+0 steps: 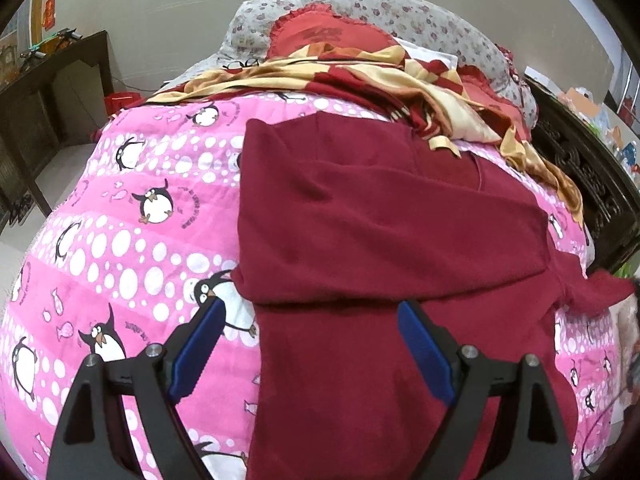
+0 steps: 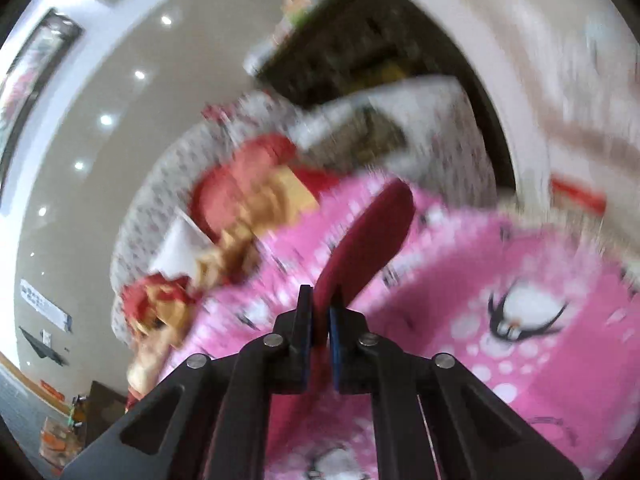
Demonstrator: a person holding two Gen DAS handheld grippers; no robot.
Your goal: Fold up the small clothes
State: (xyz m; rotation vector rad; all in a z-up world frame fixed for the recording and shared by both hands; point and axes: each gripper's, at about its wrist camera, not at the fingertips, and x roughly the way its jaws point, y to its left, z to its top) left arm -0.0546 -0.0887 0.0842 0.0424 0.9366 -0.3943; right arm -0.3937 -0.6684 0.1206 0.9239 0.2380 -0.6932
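A dark red garment (image 1: 384,232) lies spread on the pink penguin blanket (image 1: 132,240), its left part folded over the middle. My left gripper (image 1: 310,312) is open and empty, hovering just above the garment's near left edge. My right gripper (image 2: 321,300) is shut on a strip of the same dark red garment (image 2: 368,240), a sleeve end, which it holds lifted above the blanket (image 2: 520,280). The right wrist view is blurred by motion. In the left wrist view the lifted sleeve end (image 1: 600,288) shows at the far right edge.
A red and gold patterned cloth (image 1: 400,76) and floral pillows (image 1: 400,12) lie at the bed's far end. A dark wooden table (image 1: 48,92) stands at the left. A dark carved bed frame (image 1: 588,184) runs along the right side.
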